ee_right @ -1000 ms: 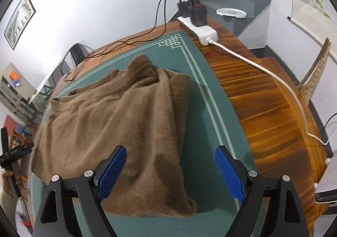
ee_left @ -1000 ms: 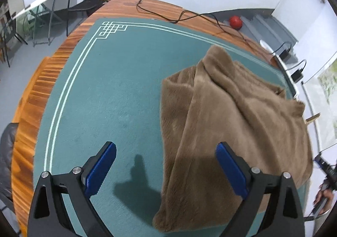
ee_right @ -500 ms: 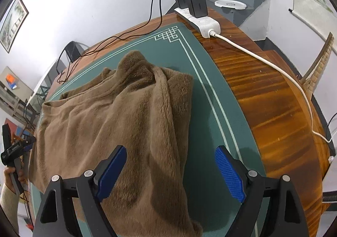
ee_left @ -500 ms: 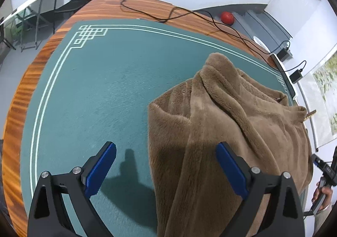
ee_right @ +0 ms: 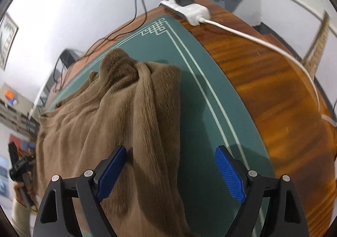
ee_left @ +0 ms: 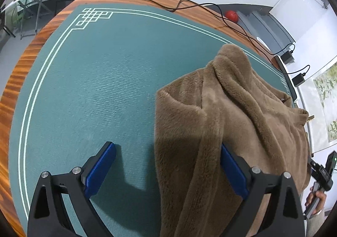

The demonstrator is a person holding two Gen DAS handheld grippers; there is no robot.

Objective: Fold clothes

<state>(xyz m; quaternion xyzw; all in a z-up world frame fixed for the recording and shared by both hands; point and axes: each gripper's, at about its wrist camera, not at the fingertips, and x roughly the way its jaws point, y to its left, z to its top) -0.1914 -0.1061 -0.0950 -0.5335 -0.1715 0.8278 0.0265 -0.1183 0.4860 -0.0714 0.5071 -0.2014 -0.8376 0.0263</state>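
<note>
Two hand-held grippers are what we carry over the garment, and both stand wide open with nothing between the pads. Our left hand-held gripper (ee_left: 166, 171) straddles the garment's left edge: one blue pad hangs over bare mat at about eight o'clock in its view, the other over the pile at about four o'clock. Our right hand-held gripper (ee_right: 170, 173) mirrors it on the opposite edge, one pad over the fleece at eight o'clock, the other over the mat at four o'clock.

Outward from the pads lies the brown fleecy garment (ee_left: 221, 121), spread on the teal mat with white border lines (ee_left: 94, 81), its bunched collar end pointing toward twelve o'clock. The mat covers a round wooden surface (ee_right: 263, 72), which carries a white power strip with black chargers (ee_right: 189, 11) at about one o'clock in the right view.

We judge that we are at the approach to a fold, each gripper lined up on one side edge. The next move calls for lowering onto the near corners, closing on the thick pile, then lifting both sides evenly.

No containers show in either view.
</note>
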